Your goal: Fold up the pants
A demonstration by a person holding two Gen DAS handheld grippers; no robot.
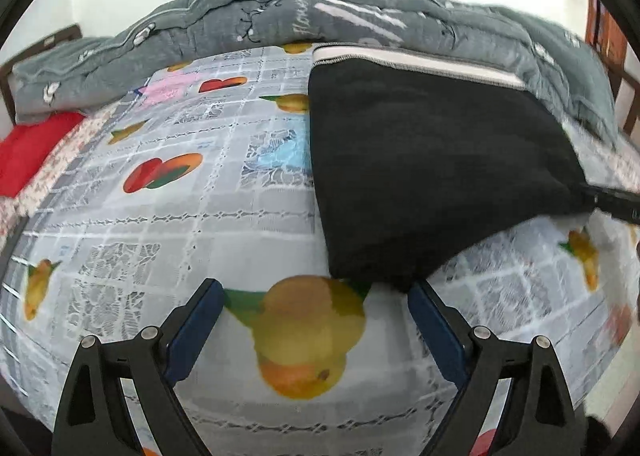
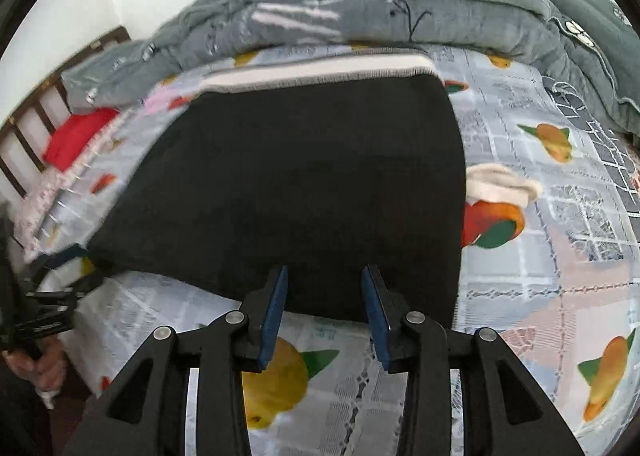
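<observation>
Black pants (image 1: 432, 160) (image 2: 304, 176) lie folded flat on the fruit-print bedsheet (image 1: 160, 216), their white-and-grey waistband (image 1: 416, 62) (image 2: 320, 72) at the far end. My left gripper (image 1: 314, 285) stands wide open just in front of the pants' near left corner, with only sheet between its fingers. My right gripper (image 2: 326, 270) is partly open, its blue pads over the pants' near edge, pressing on nothing. The right gripper (image 1: 616, 202) also shows as a dark bar at the pants' right corner. A hand holds the left gripper (image 2: 52, 308) at the left edge.
A bunched grey quilt (image 1: 280, 16) (image 2: 360, 4) runs along the far side of the bed. A red cloth (image 1: 28, 152) (image 2: 76, 136) lies far left by the wooden bed frame (image 2: 24, 152). A small white cloth (image 2: 500, 184) sits right of the pants.
</observation>
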